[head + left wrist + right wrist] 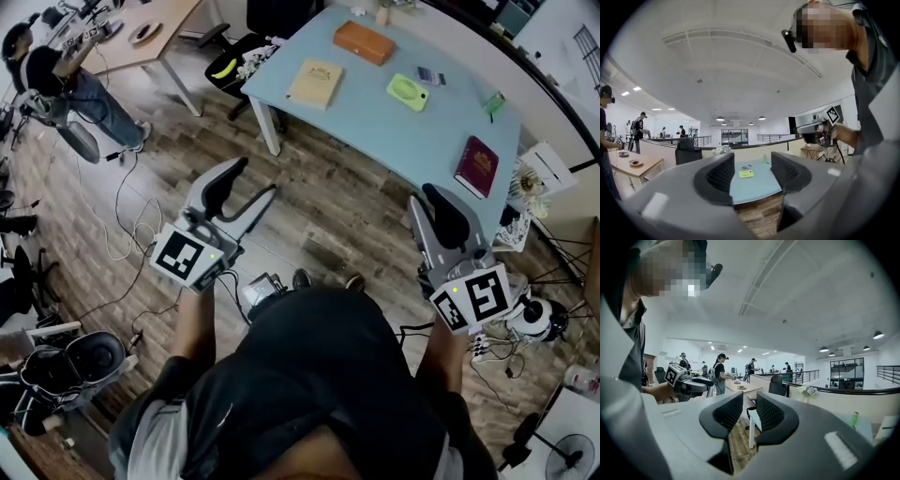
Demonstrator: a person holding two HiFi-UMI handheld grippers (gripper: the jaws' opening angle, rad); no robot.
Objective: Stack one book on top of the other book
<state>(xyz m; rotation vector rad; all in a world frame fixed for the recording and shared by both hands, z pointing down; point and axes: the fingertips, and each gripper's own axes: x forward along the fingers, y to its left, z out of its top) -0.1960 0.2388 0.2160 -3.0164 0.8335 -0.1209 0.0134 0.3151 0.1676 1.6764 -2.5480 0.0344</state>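
Table (375, 131) with green case (408, 92) between tan book (315, 83) and maroon book (476, 166)

We see the bench (375, 131) in the upper right of the frame. On its left part lies one book (316, 83), with a box (364, 42) just behind it; the other book (476, 166) lies well apart, near the bench's lower right edge.
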